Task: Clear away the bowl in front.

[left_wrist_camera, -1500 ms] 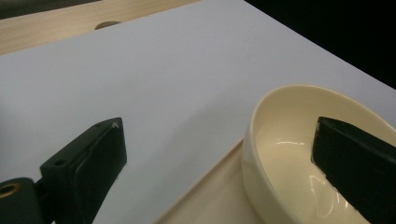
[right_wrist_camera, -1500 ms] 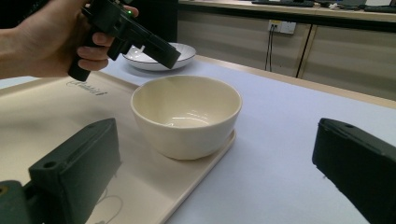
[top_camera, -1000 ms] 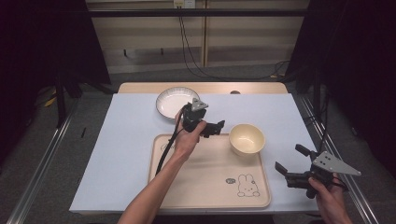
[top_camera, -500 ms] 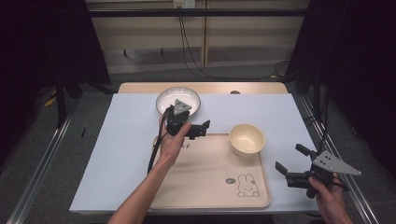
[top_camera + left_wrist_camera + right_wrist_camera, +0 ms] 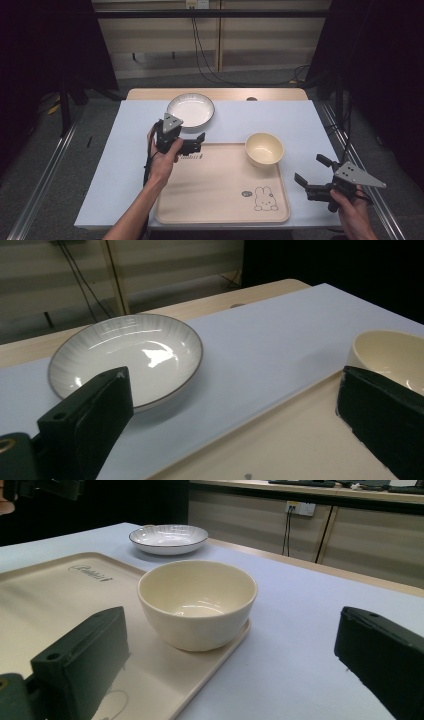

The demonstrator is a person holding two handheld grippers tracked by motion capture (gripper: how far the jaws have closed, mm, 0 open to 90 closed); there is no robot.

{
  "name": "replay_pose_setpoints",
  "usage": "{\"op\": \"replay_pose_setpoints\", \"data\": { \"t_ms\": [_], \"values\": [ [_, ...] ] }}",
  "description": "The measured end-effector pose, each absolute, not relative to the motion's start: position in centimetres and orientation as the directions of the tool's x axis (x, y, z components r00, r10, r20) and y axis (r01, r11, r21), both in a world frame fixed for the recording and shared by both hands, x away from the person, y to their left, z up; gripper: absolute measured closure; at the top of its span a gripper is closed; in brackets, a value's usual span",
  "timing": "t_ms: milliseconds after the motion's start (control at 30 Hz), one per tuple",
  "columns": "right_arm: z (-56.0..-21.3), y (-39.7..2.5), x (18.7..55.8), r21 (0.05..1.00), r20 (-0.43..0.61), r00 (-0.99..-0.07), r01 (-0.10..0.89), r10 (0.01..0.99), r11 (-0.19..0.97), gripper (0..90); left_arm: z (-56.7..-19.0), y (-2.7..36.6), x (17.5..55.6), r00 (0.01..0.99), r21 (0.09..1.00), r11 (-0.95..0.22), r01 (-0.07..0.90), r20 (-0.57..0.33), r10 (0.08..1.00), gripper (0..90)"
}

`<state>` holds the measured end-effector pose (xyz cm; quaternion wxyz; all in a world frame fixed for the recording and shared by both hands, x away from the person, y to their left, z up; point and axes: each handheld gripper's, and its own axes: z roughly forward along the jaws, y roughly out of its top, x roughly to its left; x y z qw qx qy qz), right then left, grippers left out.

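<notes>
plate (image 5: pixel 190 110) sits just beyond my left gripper (image 5: pixel 199 143), a touch to its left, on the white mat past the tray (image 5: pixel 220 185). left is clearly the nearer hand. its jaws are spread wide and empty, hovering at the tray's far edge. right gripper (image 5: pixel 310 174) is wide too, holding nothing, pointed at the cream bowl (image 5: pixel 264 148) on the tray's corner.

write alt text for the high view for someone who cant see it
A person's left gripper hovers open at the far edge of a beige tray, just short of a white plate. A cream bowl sits on the tray's far right corner, and the right gripper waits open beside the tray.
</notes>
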<state>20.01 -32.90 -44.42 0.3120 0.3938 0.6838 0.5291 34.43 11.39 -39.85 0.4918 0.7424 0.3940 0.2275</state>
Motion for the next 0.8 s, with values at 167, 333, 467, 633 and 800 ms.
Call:
{"op": "replay_pose_setpoints", "data": {
  "t_ms": [167, 333, 467, 633, 800],
  "values": [
    [-44.4, -32.9, 20.0, 0.968, -0.013, -0.494, 0.211, 0.869, 0.134, 0.8, -40.0, 13.0, 33.5, 0.552, 0.914, -0.189, 0.36, -0.045, 0.832, 1.5],
    [-44.4, -32.9, 20.1, 0.968, -0.016, -0.493, 0.21, 0.87, 0.137, 0.8, -40.4, 15.1, 32.5, 0.515, 0.918, -0.161, 0.361, -0.053, 0.856, 1.5],
    [-44.5, -32.8, 20.1, 0.968, -0.017, -0.487, 0.21, 0.873, 0.136, 0.8, -40.8, 16.7, 31.6, 0.497, 0.921, -0.154, 0.359, -0.049, 0.866, 1.5],
    [-44.5, -32.8, 20.1, 0.967, -0.014, -0.496, 0.216, 0.868, 0.139, 0.8, -41.1, 18.0, 30.5, 0.474, 0.923, -0.146, 0.357, -0.045, 0.879, 1.7],
    [-44.5, -32.8, 20.2, 0.966, -0.018, -0.494, 0.215, 0.869, 0.142, 0.8, -41.2, 20.1, 28.4, 0.435, 0.924, -0.137, 0.358, -0.035, 0.9, 1.9]
  ]
}}
